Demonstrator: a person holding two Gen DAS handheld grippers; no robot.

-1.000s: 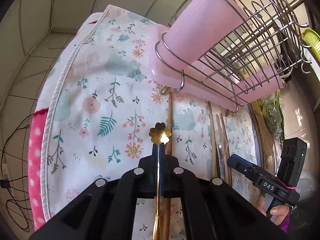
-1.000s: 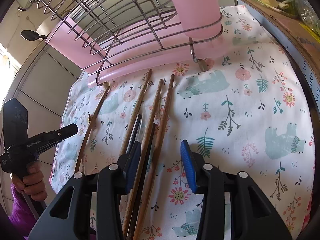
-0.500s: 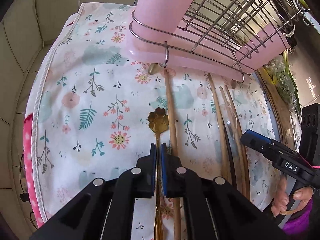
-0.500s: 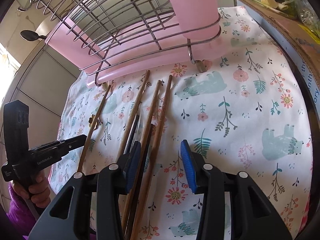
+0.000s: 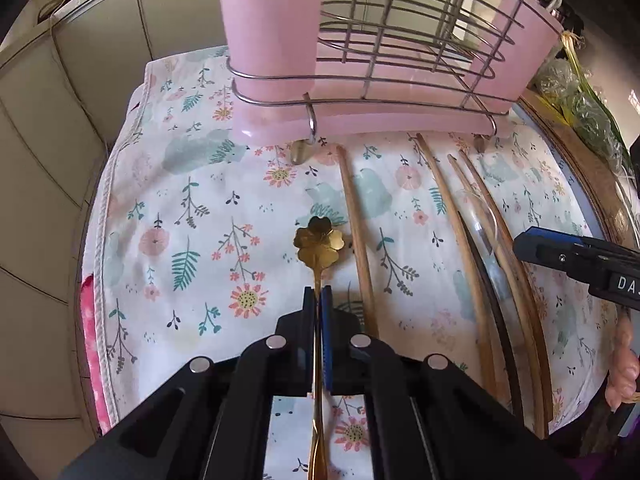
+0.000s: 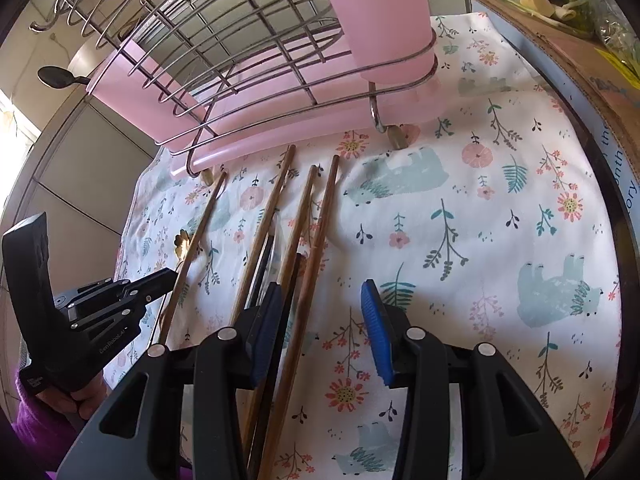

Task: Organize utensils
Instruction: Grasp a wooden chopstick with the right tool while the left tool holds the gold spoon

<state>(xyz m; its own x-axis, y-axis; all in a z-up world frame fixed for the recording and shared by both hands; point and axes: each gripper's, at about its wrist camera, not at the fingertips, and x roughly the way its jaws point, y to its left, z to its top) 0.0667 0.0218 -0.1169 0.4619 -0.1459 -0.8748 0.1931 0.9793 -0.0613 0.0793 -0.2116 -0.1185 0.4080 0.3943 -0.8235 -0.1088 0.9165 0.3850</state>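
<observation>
Left hand-held gripper (image 5: pixel 317 294) clamped on gold flower spoon (image 5: pixel 319 236), right hand-held gripper (image 6: pixel 320 300) half open, empty, above chopsticks (image 6: pixel 320 216)

The left tool (image 5: pixel 318 300) pinches a gold flower-headed spoon (image 5: pixel 319 240) above the floral cloth (image 5: pixel 192 216).

You have a floral cloth (image 5: pixel 192 216) with bears and leaf sprigs spread over the table as your ground; at its left edge a pink dotted cloth (image 5: pixel 90 344) peeks from beneath it; past the floral cloth's right edge sits a cardboard box (image 6: pixel 568 44) holding bagged greens (image 5: pixel 580 108); behind the floral cloth stands a tiled wall (image 5: pixel 68 92).
</observation>
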